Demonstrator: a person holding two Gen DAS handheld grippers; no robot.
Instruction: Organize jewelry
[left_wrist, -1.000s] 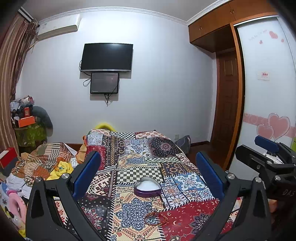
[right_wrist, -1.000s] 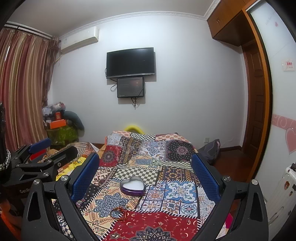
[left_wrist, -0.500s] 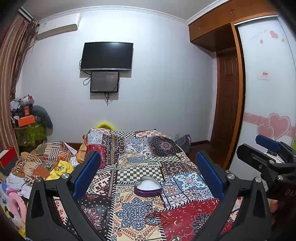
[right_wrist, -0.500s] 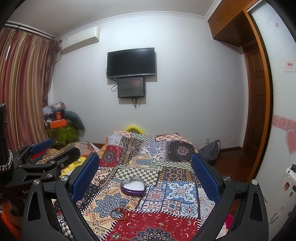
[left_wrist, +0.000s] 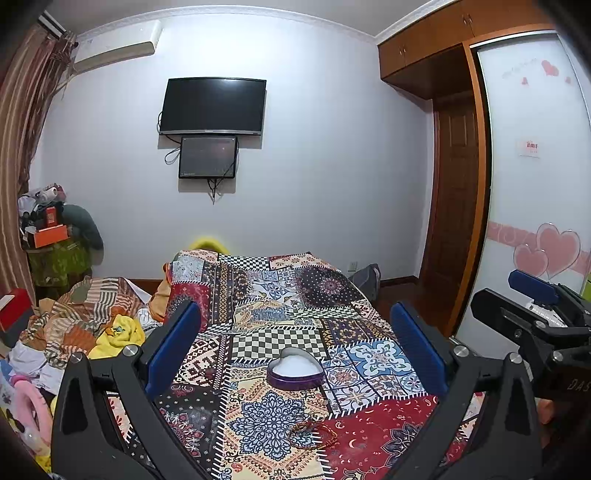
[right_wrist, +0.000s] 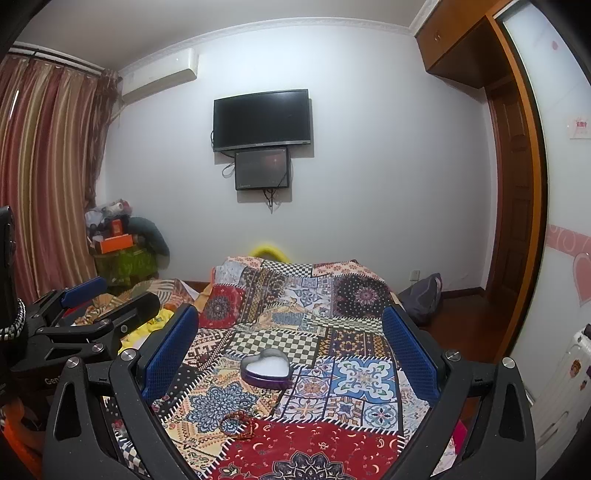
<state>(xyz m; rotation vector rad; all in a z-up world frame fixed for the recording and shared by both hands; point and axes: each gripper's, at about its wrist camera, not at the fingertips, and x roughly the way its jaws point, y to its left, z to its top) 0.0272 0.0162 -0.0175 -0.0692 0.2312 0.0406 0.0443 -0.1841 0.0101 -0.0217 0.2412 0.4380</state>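
Bracelet (left_wrist: 313, 434) lay loose near the bedspread's (left_wrist: 258, 295) near edge, apart from the heart-shaped box (left_wrist: 294, 368). Your left gripper (left_wrist: 295, 347) and right gripper (right_wrist: 290, 345) hung spread wide, holding nothing. Risk: pads could pinch soft cloth with the thin band.

The heart-shaped box (left_wrist: 294, 373) sits on the patchwork bedspread (left_wrist: 280, 310) ahead of the left gripper (left_wrist: 295, 345), between its spread fingers; the beaded bracelet (left_wrist: 313, 434) lies on the bedspread nearer the gripper than the box, apart from it; the right gripper (left_wrist: 532, 291) is off to the right; a heap of clothes (left_wrist: 85, 328) lies left of the bed; behind the bed, the television (left_wrist: 213, 106) hangs on the wall above a smaller screen (left_wrist: 208, 157); from the right gripper (right_wrist: 288, 339), box (right_wrist: 266, 367) ahead, bracelet (right_wrist: 238, 424) nearer and left, left gripper (right_wrist: 92, 306) at left.
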